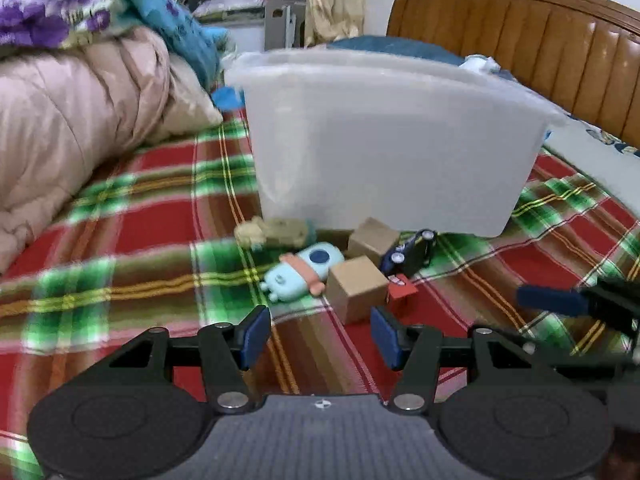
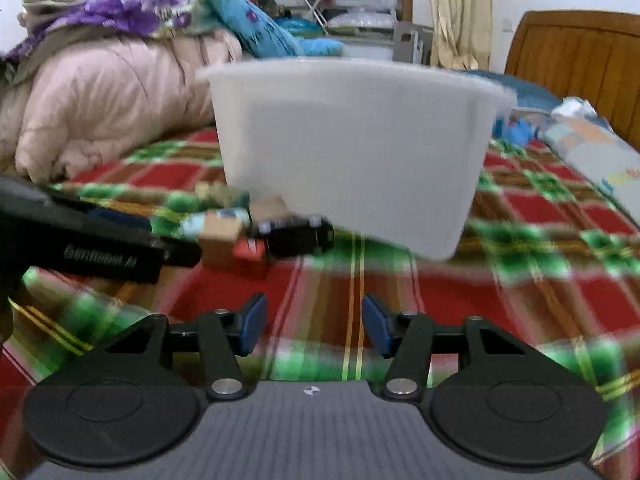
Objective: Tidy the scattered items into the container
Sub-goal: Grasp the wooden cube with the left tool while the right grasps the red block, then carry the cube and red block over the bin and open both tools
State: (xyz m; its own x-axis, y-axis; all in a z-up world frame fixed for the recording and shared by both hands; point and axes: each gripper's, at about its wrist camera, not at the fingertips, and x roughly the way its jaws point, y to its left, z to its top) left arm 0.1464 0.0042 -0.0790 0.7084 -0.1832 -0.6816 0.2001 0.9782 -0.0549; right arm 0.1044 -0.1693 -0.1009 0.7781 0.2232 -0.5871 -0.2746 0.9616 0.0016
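Note:
A translucent white plastic bin [image 1: 384,148] stands on the plaid bedspread; it also shows in the right wrist view [image 2: 352,148]. In front of it lie a tan toy tank [image 1: 276,232], a light-blue toy [image 1: 304,272], two cardboard cubes [image 1: 358,288], a dark toy car [image 1: 412,252] and a small red piece [image 1: 402,290]. My left gripper [image 1: 320,334] is open and empty, just short of the nearer cube. My right gripper [image 2: 314,326] is open and empty over bare bedspread, right of the blurred toy car [image 2: 298,236] and cube [image 2: 220,236].
A pink quilt [image 1: 72,120] with floral blankets on top lies at the left. A wooden headboard [image 1: 520,32] runs along the right. The other gripper's blue pad [image 1: 548,300] shows at the right of the left wrist view; the left gripper's body [image 2: 80,240] fills the right view's left.

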